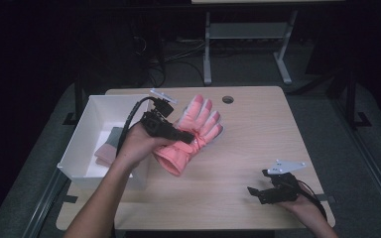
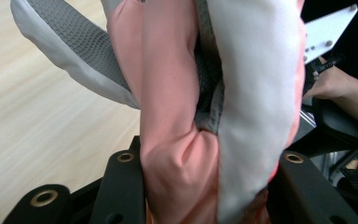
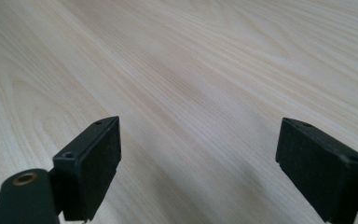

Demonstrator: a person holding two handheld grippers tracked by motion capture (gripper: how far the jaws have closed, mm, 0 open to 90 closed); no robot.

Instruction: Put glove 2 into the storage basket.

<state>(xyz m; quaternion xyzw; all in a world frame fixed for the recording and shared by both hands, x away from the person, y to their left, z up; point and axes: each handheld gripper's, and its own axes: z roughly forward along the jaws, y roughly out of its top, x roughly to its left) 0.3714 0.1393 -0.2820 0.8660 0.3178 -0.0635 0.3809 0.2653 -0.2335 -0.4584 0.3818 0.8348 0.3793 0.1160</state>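
- Your left gripper clamps the pink glove, lifted to clear the white box at nine o'clock.
- Your right gripper rests released on the tabletop at five o'clock, keeping clear.

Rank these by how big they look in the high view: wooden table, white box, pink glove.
1. Light wooden table
2. White rectangular box
3. Pink padded glove, though it is lifted nearer the camera, so it may look bigger.

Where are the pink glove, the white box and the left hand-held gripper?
pink glove (image 1: 198,121): high view, on its palm below the fingers.
white box (image 1: 74,144): high view, on its left wall.
left hand-held gripper (image 1: 186,136): high view, at its jaw tips.
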